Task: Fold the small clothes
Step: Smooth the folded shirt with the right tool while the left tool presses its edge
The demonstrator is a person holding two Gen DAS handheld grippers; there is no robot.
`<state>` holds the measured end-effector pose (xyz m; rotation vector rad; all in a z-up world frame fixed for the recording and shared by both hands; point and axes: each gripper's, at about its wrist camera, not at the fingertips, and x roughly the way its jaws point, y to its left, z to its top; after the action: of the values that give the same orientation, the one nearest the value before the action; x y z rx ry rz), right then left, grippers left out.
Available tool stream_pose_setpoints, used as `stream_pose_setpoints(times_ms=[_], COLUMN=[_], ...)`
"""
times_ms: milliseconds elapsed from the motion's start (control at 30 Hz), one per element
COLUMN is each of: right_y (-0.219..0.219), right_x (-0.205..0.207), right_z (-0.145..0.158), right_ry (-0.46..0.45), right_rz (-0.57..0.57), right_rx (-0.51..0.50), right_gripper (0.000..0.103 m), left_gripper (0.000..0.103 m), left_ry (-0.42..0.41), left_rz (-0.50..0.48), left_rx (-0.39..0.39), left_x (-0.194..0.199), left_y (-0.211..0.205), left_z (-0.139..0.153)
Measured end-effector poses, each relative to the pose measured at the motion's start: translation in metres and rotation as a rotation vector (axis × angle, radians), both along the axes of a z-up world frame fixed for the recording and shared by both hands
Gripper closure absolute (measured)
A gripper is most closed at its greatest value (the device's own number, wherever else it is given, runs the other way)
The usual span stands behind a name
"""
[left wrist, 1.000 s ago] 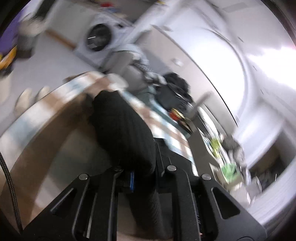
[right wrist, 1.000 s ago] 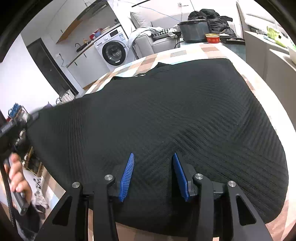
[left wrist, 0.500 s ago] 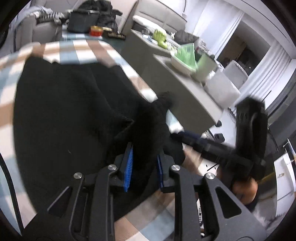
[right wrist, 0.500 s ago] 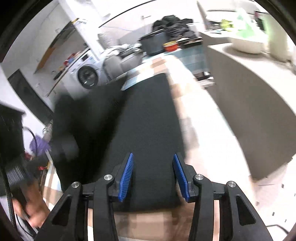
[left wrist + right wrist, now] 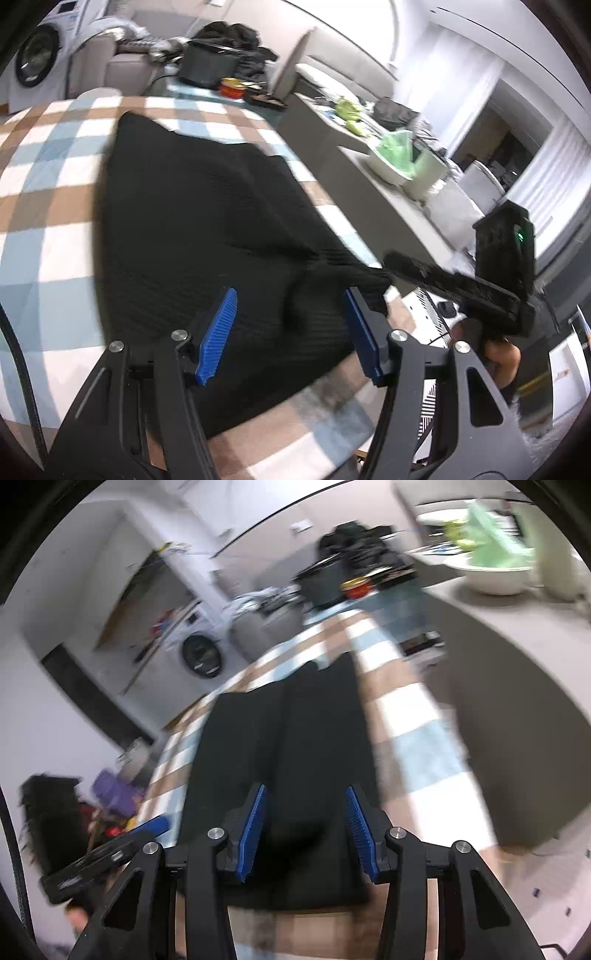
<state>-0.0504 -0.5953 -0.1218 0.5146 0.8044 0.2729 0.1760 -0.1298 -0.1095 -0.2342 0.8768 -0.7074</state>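
Black ribbed garment laid folded on the checked table, both grippers loose over its near edge.

The garment lies flat on the checked cloth of the table, a knit with fine ridges, one side doubled over into a long narrow strip so it can be folded again. The left gripper is opening its blue ridged pads, letting the fabric settle. The right gripper hovers parted above the near hem, gripping nothing.

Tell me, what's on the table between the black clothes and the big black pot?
Only bare checked tablecloth lies between the black knit garment and the black pot, seen in the left wrist view.
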Motion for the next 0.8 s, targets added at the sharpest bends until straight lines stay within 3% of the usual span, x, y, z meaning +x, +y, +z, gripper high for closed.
stream_pose_setpoints(times_ms=[100,167,300,433,600,633,667,700,733,800], right_y=[0.008,0.003,-0.001,0.002,0.004,0.007,0.009,0.011,0.014,0.02], right_x=[0.001,-0.001,0.004,0.028,0.057,0.062,0.064,0.064,0.064,0.061], right_z=[-0.012,-0.018,-0.015,-0.023,-0.035,-0.035,-0.035,-0.034,-0.031,-0.015], right_ry=[0.093,0.129,0.096,0.139,0.16,0.151,0.15,0.156,0.154,0.093], right_rz=[0.028,0.015,0.038,0.021,0.035,0.039,0.039,0.04,0.037,0.049], right_rx=[-0.041,-0.008,0.098,0.063,0.105,0.1,0.089,0.076,0.059,0.028], right_gripper=[0.057,0.057,0.057,0.057,0.057,0.061,0.081,0.092,0.098,0.098], left_gripper=[0.046,0.046,0.046,0.046,0.046,0.046,0.046,0.046,0.046,0.046], left_ry=[0.026,0.047,0.076,0.082,0.094,0.098,0.102,0.105,0.106,0.1], left_rz=[0.027,0.031,0.037,0.061,0.108,0.116,0.122,0.128,0.133,0.143], left_rx=[0.017,0.025,0.023,0.01,-0.009,-0.012,-0.014,-0.019,-0.023,-0.028], left_x=[0.004,0.007,0.006,0.007,0.009,0.01,0.01,0.011,0.011,0.01], left_y=[0.014,0.017,0.028,0.035,0.053,0.057,0.059,0.062,0.064,0.07], left_z=[-0.011,-0.022,-0.036,-0.042,-0.046,-0.047,-0.047,-0.047,-0.046,-0.043])
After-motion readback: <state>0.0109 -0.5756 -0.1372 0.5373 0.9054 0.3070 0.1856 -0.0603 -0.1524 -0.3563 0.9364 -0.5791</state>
